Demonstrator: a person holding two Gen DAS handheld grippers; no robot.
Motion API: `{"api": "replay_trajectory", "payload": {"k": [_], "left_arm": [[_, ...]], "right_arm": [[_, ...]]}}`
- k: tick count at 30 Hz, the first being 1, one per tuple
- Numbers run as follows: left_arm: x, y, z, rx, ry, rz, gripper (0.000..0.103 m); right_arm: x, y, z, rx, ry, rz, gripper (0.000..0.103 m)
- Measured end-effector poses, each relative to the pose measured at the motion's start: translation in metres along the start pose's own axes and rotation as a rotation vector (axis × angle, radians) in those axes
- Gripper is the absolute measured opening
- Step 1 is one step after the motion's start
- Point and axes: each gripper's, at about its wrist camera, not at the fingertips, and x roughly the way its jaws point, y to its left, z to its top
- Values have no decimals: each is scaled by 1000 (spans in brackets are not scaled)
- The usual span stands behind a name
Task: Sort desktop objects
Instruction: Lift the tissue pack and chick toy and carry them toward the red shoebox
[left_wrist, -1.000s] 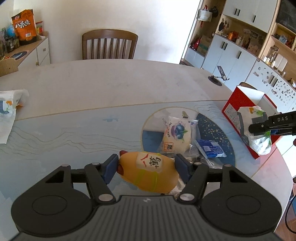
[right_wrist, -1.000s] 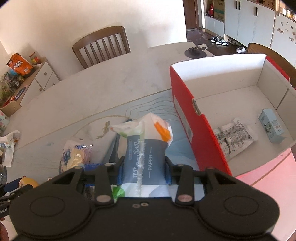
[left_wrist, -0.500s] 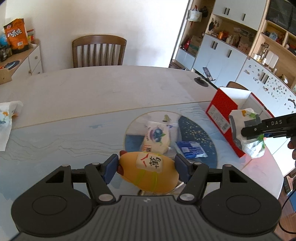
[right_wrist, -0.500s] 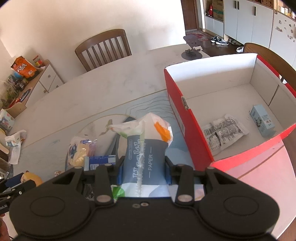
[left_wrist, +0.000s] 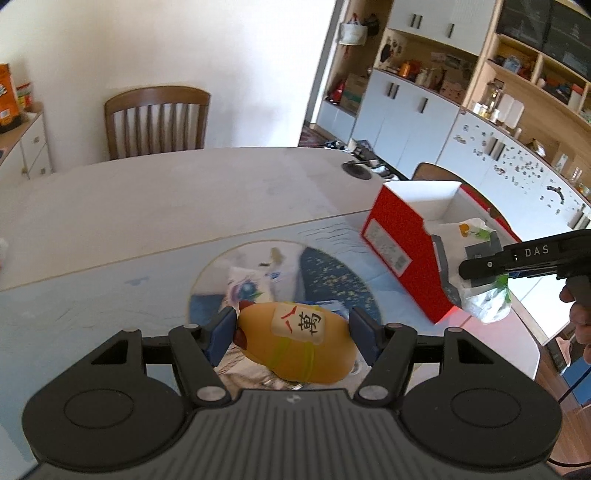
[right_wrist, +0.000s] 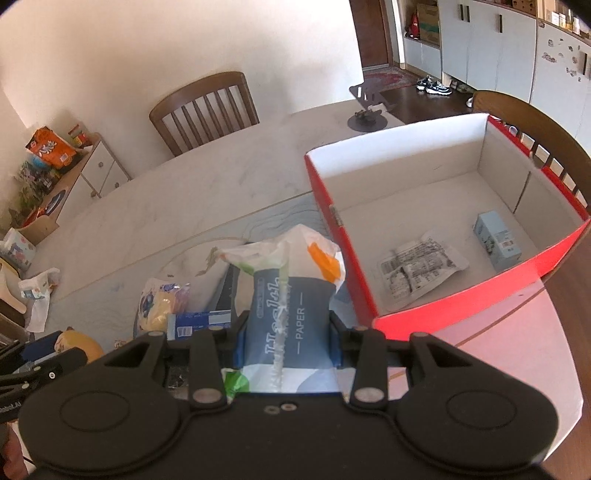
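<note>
My left gripper (left_wrist: 293, 326) is shut on a yellow duck-shaped toy (left_wrist: 295, 341) with a white label, held above the table. My right gripper (right_wrist: 286, 326) is shut on a tissue paper pack (right_wrist: 288, 295), held above the table left of the red box (right_wrist: 347, 266). The right gripper also shows in the left wrist view (left_wrist: 476, 273), at the box's near corner. The open red box (left_wrist: 399, 240) holds a crinkled packet (right_wrist: 421, 269) and a small light-blue carton (right_wrist: 496, 240). A blueberry snack bag (right_wrist: 159, 306) and a blue packet (right_wrist: 199, 321) lie on the table below.
A round white table with a blue patterned mat (left_wrist: 92, 295). A wooden chair (left_wrist: 155, 122) stands behind it and another chair (right_wrist: 532, 122) behind the box. A black phone stand (right_wrist: 367, 116) sits at the far edge. Crumpled tissue wrappers (right_wrist: 37, 291) lie at the left.
Both grippers have risen and moved rightward with their loads. The red box now sits closer in the left wrist view, and its inside shows more fully in the right wrist view.
</note>
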Motion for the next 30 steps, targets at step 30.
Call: {"api": "replay_trajectory", "payload": {"k": [30], "left_arm": [[54,-115,48,134,-28,-116,66]], "right_arm": [[-25,-93,28,72,-53,-39,39]]}}
